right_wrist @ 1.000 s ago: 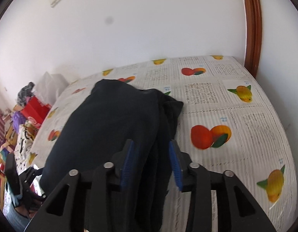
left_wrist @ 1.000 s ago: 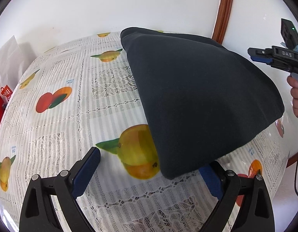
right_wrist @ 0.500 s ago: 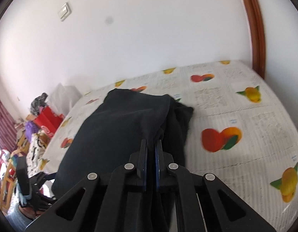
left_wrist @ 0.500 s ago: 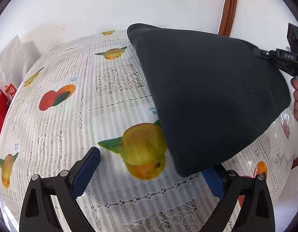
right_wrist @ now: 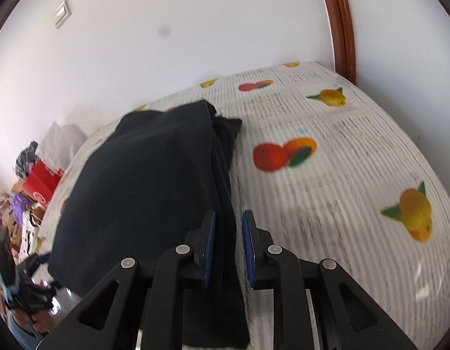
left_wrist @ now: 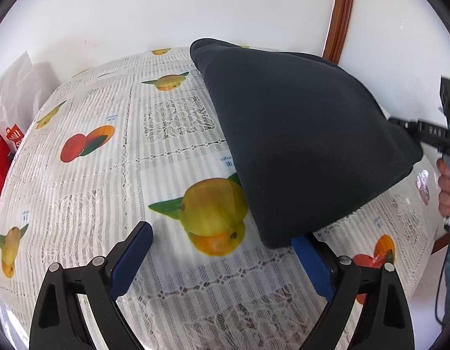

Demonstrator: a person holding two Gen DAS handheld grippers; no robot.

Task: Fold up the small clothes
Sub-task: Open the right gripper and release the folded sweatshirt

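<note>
Left wrist view: the dark navy, thick soft-knit garment [left_wrist: 297, 134] lay in a folded heap on the bench [left_wrist: 114, 180], which was covered in a shiny white lace-print plastic cloth with fruit pictures.
Left gripper [left_wrist: 222, 250]: spread wide and holding nothing. Its right blue-padded finger [left_wrist: 311, 265] sat tucked just under the near corner of the garment, the other pad out over bare cloth, so the corner was beside one finger and not really between the two.
Right wrist view: the right gripper [right_wrist: 228, 242] had its blue pads parted a little, with the stacked folded edge of the garment running up between them. Looked to me like a loose straddle, not a real pinch, since there's a gap on the right-hand side. The frame is motion-blurred though.
How it'd handle: my guess is light, floppy, thick enough to bunch. Nothing fragile. It'll sag wherever it isn't supported.
Slip risk: that plastic cloth looks slick, so the whole pile may slide if dragged.
Where to grab: I'd take corners or the layered edge, catching all the layers at once, or the lower ones will peel away.
Background: red bag [left_wrist: 3, 151] off the bench's left end.
</note>
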